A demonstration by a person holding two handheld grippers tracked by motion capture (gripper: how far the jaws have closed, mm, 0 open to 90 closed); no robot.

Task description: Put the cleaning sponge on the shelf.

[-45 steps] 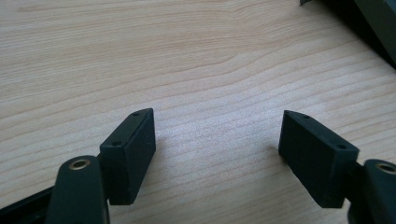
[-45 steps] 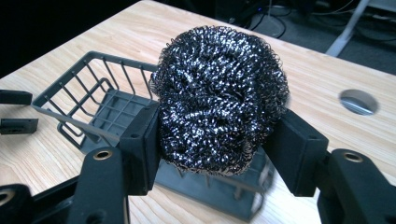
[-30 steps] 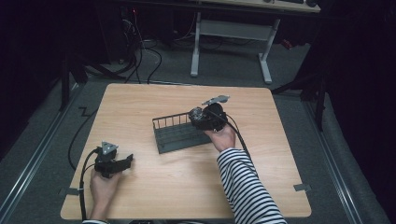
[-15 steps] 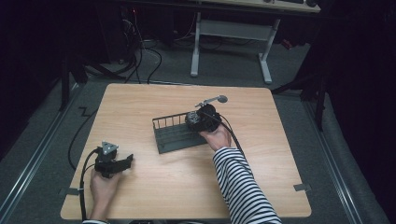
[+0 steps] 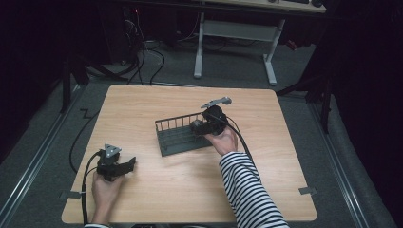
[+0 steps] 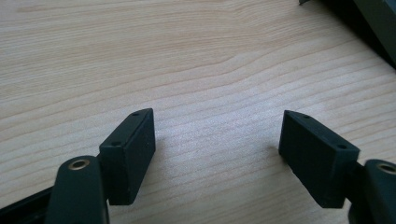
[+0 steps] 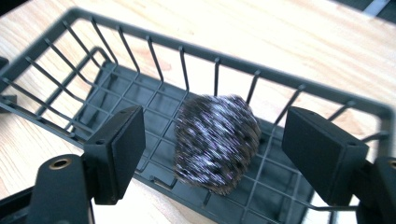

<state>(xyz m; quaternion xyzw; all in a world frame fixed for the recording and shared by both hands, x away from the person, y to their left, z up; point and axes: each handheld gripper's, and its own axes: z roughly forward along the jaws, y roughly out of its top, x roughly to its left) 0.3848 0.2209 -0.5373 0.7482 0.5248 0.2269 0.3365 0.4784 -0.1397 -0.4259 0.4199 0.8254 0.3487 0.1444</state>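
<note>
A dark wire basket (image 5: 172,140) sits near the middle of the wooden table. In the right gripper view its rim (image 7: 233,60) runs across the frame, and a dark, glinting steel-wool scourer (image 7: 215,140) shows blurred over the basket floor. My right gripper (image 5: 197,127) hangs over the basket's right end. It is open (image 7: 214,112), with its jaws wide on either side of the scourer and touching neither side of it. My left gripper (image 5: 130,164) rests low at the table's front left. It is open (image 6: 217,121) with bare wood between its jaws.
The table (image 5: 266,156) has free wood to the right and front of the basket. A basket corner (image 6: 373,23) shows at the top right of the left gripper view. Cables (image 5: 142,52) and a desk frame (image 5: 237,33) stand on the floor behind the table.
My right gripper has shifted a little left over the basket's right end, and its grey plate has tilted. The left gripper has stayed where it was.
</note>
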